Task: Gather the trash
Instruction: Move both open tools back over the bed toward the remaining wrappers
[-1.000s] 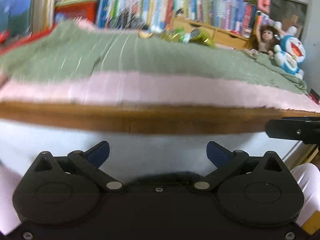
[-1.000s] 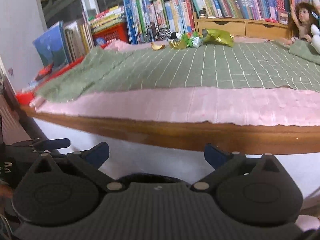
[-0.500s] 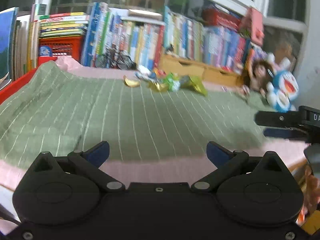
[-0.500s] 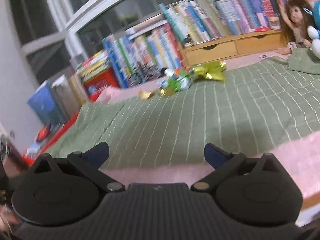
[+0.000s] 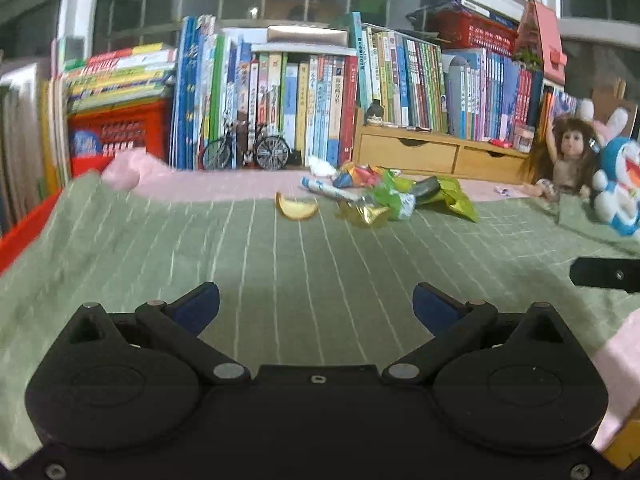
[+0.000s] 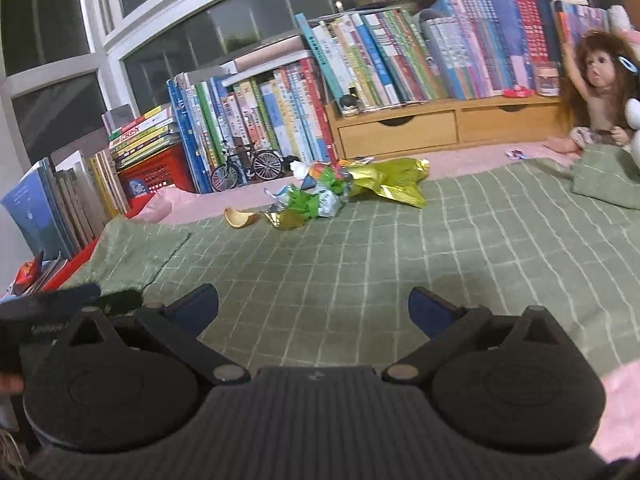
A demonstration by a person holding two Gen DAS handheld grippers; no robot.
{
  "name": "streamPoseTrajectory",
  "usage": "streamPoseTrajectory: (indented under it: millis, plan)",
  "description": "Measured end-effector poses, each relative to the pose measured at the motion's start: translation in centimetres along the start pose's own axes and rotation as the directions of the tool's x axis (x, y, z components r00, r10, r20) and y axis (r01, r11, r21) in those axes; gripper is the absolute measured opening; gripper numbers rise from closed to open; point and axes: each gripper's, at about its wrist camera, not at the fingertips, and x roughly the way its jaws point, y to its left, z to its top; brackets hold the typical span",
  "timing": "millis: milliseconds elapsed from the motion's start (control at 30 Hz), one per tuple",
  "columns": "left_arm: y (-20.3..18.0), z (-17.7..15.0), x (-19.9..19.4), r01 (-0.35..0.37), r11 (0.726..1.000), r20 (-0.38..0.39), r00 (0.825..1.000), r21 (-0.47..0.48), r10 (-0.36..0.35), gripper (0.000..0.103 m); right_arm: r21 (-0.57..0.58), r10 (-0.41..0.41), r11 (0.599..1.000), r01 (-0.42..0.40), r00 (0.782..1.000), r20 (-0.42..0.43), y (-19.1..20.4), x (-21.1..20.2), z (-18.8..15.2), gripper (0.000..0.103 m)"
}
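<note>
Waiting with fingers spread wide and holding nothing, the left gripper (image 5: pixel 316 306) and right gripper (image 6: pixel 313 306) face the trash pile (image 5: pixel 376 198) at twelve o'clock. Wrappers look light, crinkly, slippery (pinch a crumpled fold).

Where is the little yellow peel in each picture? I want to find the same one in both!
Left wrist view: the yellow peel lies near the middle, on the green cloth, just left of the wrapper pile.
Right wrist view: the yellow peel lies left of centre, again just left of the wrapper pile.
Shared landmark: the toy bicycle stands by the books, behind the peel, in both.
</note>
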Motion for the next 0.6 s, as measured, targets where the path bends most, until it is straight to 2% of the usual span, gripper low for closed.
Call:
streamPoseTrajectory:
  millis: [100,200,367,500,600]
  plan:
    - [0.2,1.4,2.5,-0.013,0.997,0.035,0.999,0.079,0.010,0.103,-0.067,-0.008,0.998,0.008,1.000,-0.001,0.7,1.5,0.4,0.103]
    - [0.7,3.1,6.4,-0.038,0.991,0.029,0.999,0.127,0.034,0.103,-0.135,-0.017,0.991,0.020,1.000,0.018,1.8,3.1,1.5,0.103]
    - [2.1,5.3,13.6,-0.013,0.989,-0.022,1.000,0.151,0.017,0.101,-0.209,0.013,0.978,-0.002,0.999,0.050,3.9,5.4,3.0,0.103]
    - [2.0,6.0,18.9,-0.047,0.965,-0.088,0.993,0.257,0.072,0.101,-0.245,0.030,0.969,-0.027,0.999,0.011,5.1,7.6,3.6,0.103]
    - [2.5,6.0,22.4,-0.042,0.967,-0.123,0.990,0.251,0.075,0.101,-0.242,0.028,0.970,-0.031,0.999,-0.017,5.4,9.7,4.0,0.103]
